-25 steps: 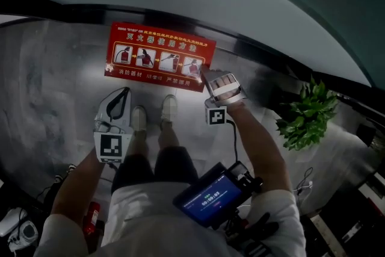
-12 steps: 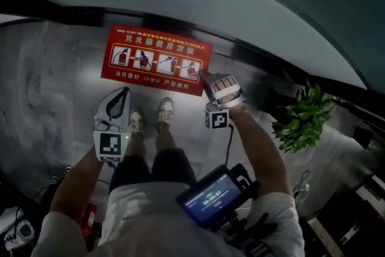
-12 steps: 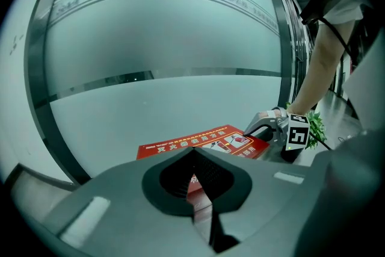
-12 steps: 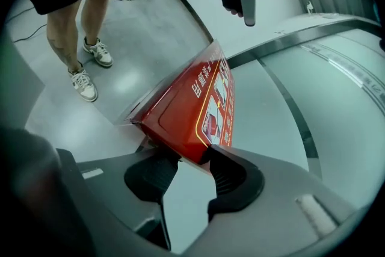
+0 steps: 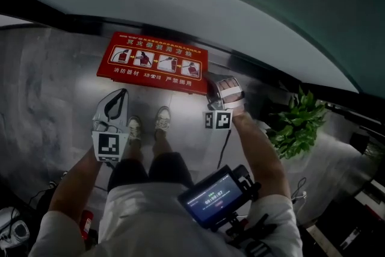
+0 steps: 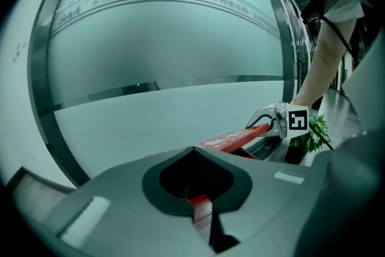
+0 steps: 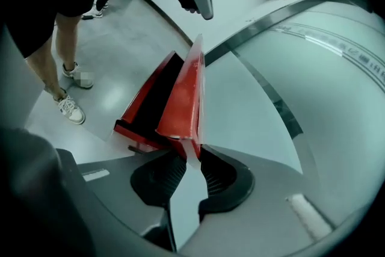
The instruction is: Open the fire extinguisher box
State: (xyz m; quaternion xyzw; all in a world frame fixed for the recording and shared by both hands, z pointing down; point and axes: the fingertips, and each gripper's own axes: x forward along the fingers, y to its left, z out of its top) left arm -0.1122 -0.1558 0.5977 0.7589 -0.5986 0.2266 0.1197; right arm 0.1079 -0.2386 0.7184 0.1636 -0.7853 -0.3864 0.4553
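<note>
Right gripper (image 7: 191,156), jaws just closing, clamped red flat printed box lid (image 5: 153,63) at corner; needed steady, untwisted lift. Left gripper (image 6: 192,150) clenched empty near lid.

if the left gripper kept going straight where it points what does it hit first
Most likely the box's red lid, near its left end: the closed jaws of the left gripper aim at it. Depth is unclear; if it passes the lid, the frosted glass wall behind is next.

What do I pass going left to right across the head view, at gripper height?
In order: left gripper → shoes → right gripper, its jaws just closing on the red lid corner → potted plant.
</note>
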